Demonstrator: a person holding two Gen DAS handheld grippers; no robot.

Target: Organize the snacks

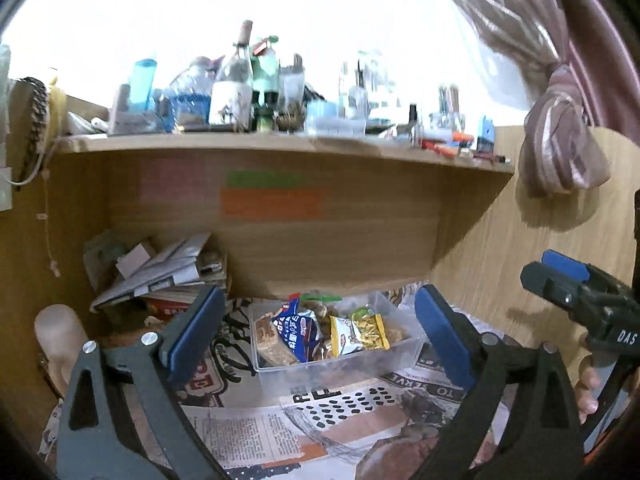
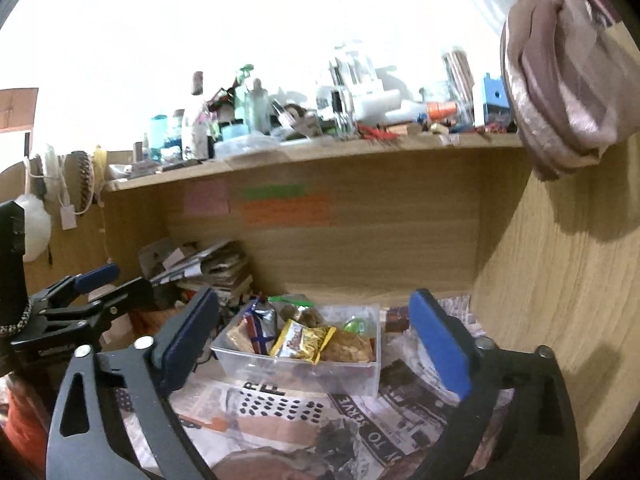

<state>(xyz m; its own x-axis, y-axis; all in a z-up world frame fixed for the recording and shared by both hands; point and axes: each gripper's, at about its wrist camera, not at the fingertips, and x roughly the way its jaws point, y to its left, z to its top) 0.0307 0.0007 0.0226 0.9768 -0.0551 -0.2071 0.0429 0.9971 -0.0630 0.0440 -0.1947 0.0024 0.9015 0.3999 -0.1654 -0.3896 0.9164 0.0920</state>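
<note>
We look into a wooden desk alcove (image 1: 328,236) with a cluttered shelf (image 1: 280,144) above it, and newspaper (image 1: 256,432) spread over the desktop below. On that paper, toward the back, sits the clear plastic bin (image 1: 404,360) that already holds the snacks: a blue packet (image 1: 298,326) leaning toward its left side, a yellow-and-white packet (image 1: 358,330) just beside it to the right, and brownish wrapped pieces behind and under them, which the blur keeps us from naming with any confidence. A heap of papers and booklets (image 1: 160,276) lies well to the left of the bin. Our left gripper (image 1: 320,340) hangs in front of the bin with its blue pads spread wide and nothing between them; our right gripper (image 2: 316,342) is likewise spread wide and empty, aimed at the same bin from slightly to the right, and it appears at the far right edge of the left view. We judge the sorting to be largely done, since we see no loose packet on the paper. If the next step is to tidy or shift the bin, we would bring one gripper to each short wall, close on the rim rather than on the crinkly packets, and keep the bin level so nothing slides out.
</note>
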